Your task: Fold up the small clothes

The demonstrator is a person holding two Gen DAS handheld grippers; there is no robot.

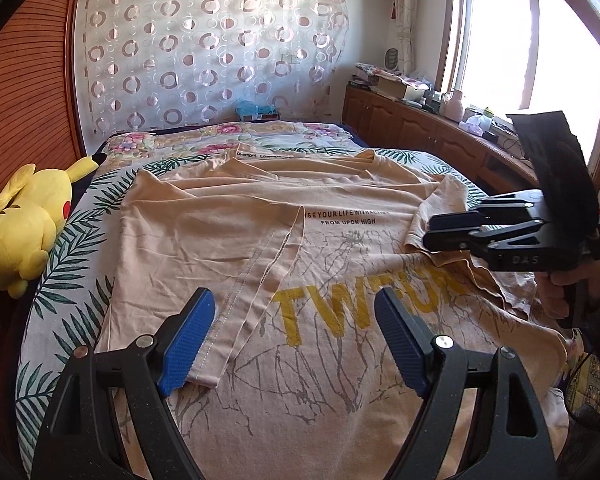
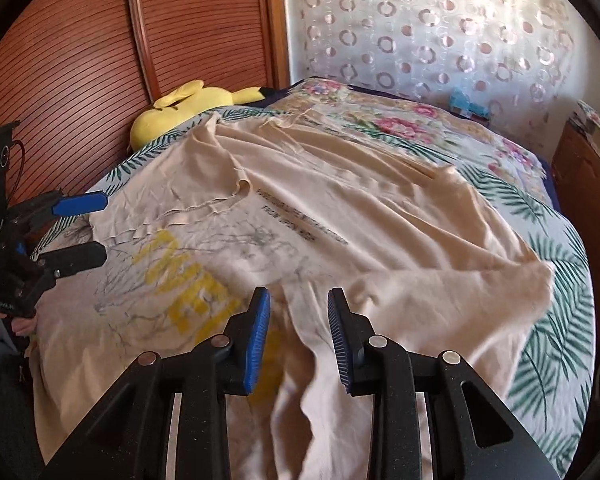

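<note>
Blue-padded left gripper (image 1: 294,332) hangs with jaws spread wide, nothing pinched, right over the beige cotton T-shirt with yellow lettering (image 1: 320,264) lying flat under it on the leaf-print bedsheet (image 1: 72,248). Right gripper (image 2: 299,336) (partly parted) straddles a loose fold without pinching it. Yellow plush toy (image 1: 24,220) sits off left.

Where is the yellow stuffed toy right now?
The yellow stuffed toy lies at the left edge of the bed in the left wrist view, beside the beige T-shirt and against the brown slatted wall.
</note>
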